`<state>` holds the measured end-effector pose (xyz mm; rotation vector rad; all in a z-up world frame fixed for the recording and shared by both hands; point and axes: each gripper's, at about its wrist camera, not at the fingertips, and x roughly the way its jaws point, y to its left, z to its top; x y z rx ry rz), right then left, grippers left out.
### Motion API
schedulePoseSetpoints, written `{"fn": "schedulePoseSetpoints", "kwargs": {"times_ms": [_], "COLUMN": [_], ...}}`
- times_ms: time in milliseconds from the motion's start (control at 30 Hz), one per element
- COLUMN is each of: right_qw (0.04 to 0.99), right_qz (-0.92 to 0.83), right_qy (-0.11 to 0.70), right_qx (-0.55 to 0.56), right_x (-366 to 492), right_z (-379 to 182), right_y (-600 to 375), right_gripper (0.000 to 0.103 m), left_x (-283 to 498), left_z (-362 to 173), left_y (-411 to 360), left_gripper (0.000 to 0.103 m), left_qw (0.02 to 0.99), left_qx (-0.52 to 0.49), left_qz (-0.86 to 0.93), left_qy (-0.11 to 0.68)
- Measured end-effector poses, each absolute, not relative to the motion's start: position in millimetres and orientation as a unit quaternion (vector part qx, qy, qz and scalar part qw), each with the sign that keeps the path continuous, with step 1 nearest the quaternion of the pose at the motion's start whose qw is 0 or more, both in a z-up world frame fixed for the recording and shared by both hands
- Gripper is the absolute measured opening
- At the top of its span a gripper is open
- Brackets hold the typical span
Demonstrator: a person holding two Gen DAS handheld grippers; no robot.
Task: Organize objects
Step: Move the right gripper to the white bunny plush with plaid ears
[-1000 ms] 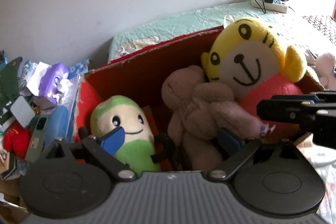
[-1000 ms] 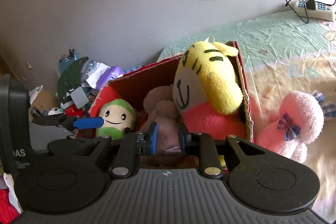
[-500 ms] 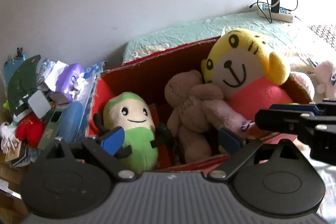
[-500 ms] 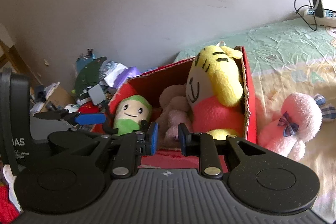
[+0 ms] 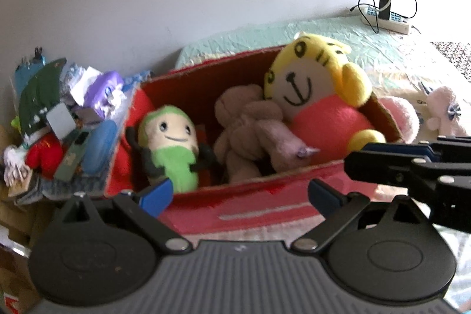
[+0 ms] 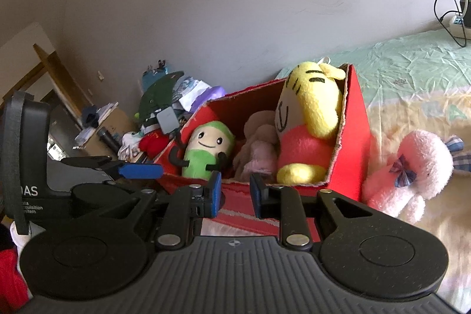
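Plush toys fill the red cardboard box (image 5: pixel 206 84) straight ahead of the left gripper (image 5: pixel 240 193) in the left wrist view. Its blue-padded jaws are spread wide and opening, with nothing between them but the box's near wall beyond the tips. Inside the box, ahead and to the left, a green plush (image 5: pixel 172 149) with a smiling face stands upright against the left end. Ahead in the middle, a beige plush (image 5: pixel 244 131) lies slumped, touching the yellow tiger plush (image 5: pixel 315 96) that leans at the right end, its head above the rim. Further right, outside the box on the bed (image 5: pixel 338 40), lies a pink plush (image 5: pixel 444 114). The right gripper (image 5: pixel 391 158) reaches in from the right edge, just above the left one's right finger. To the left of the box sits a heap of clutter (image 5: pixel 61 119). A power strip (image 5: pixel 388 19) with cables lies far ahead to the right, against the wall.

From the right wrist view, the right gripper (image 6: pixel 235 193) has its jaws drawn near together with a narrow gap, and nothing is pinched in it. The red cardboard box (image 6: pixel 356 137) stands just ahead, its corner turned toward the camera. Within it, the green plush (image 6: pixel 206 152) is ahead-left, the beige plush (image 6: pixel 259 146) straight ahead, and the yellow tiger plush (image 6: pixel 309 114) ahead-right against the box wall. The pink plush (image 6: pixel 412 169) with a checked bow lies to the right, just beside the box. One blue finger of the left gripper (image 6: pixel 138 170) pokes in from the left.
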<state>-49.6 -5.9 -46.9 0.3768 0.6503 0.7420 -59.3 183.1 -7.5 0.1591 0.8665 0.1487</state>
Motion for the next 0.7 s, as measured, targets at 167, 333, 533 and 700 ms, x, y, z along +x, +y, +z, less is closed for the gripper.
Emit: {"fn": "schedulePoseSetpoints", "kwargs": {"times_ms": [167,333,533,700], "right_qw": [0.853,0.843,0.838,0.837], "right_qz": [0.371,0.373,0.357,0.338], "right_qy": [0.325,0.352,0.377,0.394], "right_qx": [0.173,0.164,0.17,0.172], "right_x": [-48.7,-47.3,-47.0,-49.5], "right_z": [-52.3,-64.2,-78.4,-89.8], "right_y": [-20.7,-36.5,-64.7,-93.0], "right_gripper": [0.025,0.025,0.025,0.025], "left_x": [-62.0,-62.5,-59.1,-52.3], "left_z": [-17.0,-31.1,-48.2,-59.3], "left_y": [167.4,145.4,110.3,81.3], "left_gripper": [0.099,0.099,0.099,0.099], "left_qw": [0.89,0.878,0.865,0.858], "left_qx": [0.064,0.056,0.056,0.058], "left_qz": [0.072,0.066,0.05,0.034], "left_qy": [0.445,0.471,0.496,0.509]}}
